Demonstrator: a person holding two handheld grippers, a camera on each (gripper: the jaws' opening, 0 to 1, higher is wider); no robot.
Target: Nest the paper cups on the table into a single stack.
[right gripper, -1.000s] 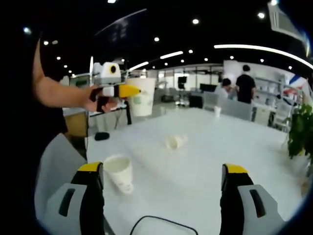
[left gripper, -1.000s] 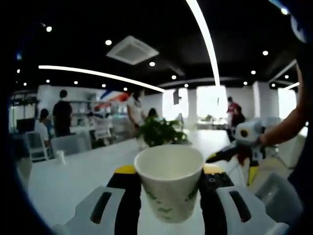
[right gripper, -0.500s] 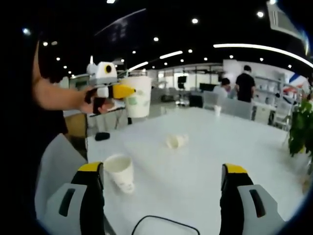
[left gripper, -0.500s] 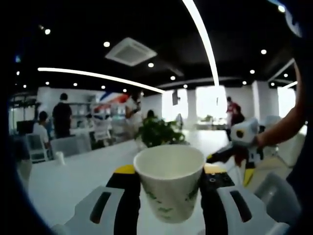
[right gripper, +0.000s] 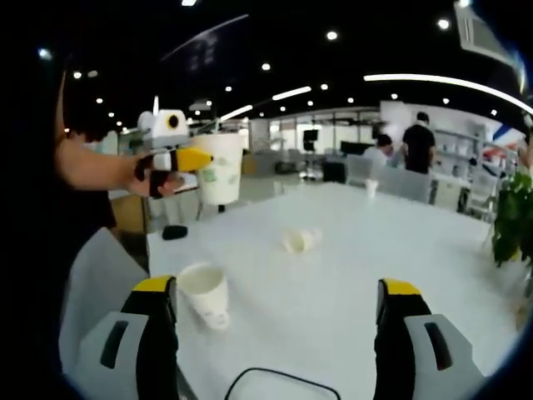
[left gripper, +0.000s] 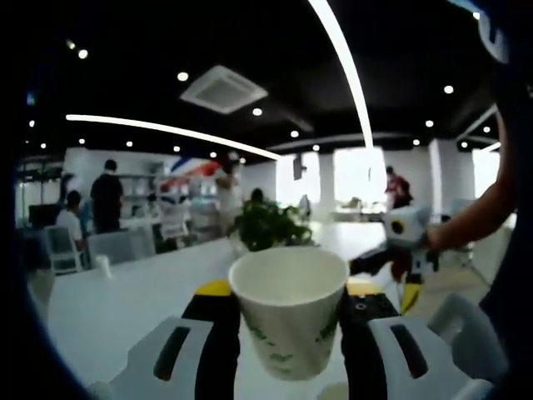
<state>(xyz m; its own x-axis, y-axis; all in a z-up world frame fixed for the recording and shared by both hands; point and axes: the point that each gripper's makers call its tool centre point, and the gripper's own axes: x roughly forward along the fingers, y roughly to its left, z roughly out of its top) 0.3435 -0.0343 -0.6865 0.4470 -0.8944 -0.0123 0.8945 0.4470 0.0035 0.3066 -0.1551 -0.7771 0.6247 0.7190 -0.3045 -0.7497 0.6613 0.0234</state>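
Left gripper view: left gripper (left gripper: 287,333) clamped on an upright paper cup (left gripper: 288,310), mouth up, held above the white table (left gripper: 125,292); green print on the cup wall, too blurred to read, and the right gripper (left gripper: 400,250) shows at the right. Right gripper view: right gripper (right gripper: 275,333) jaws spread wide with nothing between them, over the table; one upright cup (right gripper: 205,293) just beside its left jaw, another cup on its side (right gripper: 300,241) further out mid-table, and a potted plant (right gripper: 510,221) at the right edge.

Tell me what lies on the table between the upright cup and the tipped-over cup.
Bare white table, as the right gripper view shows: nothing lies between the upright cup and the tipped-over cup.
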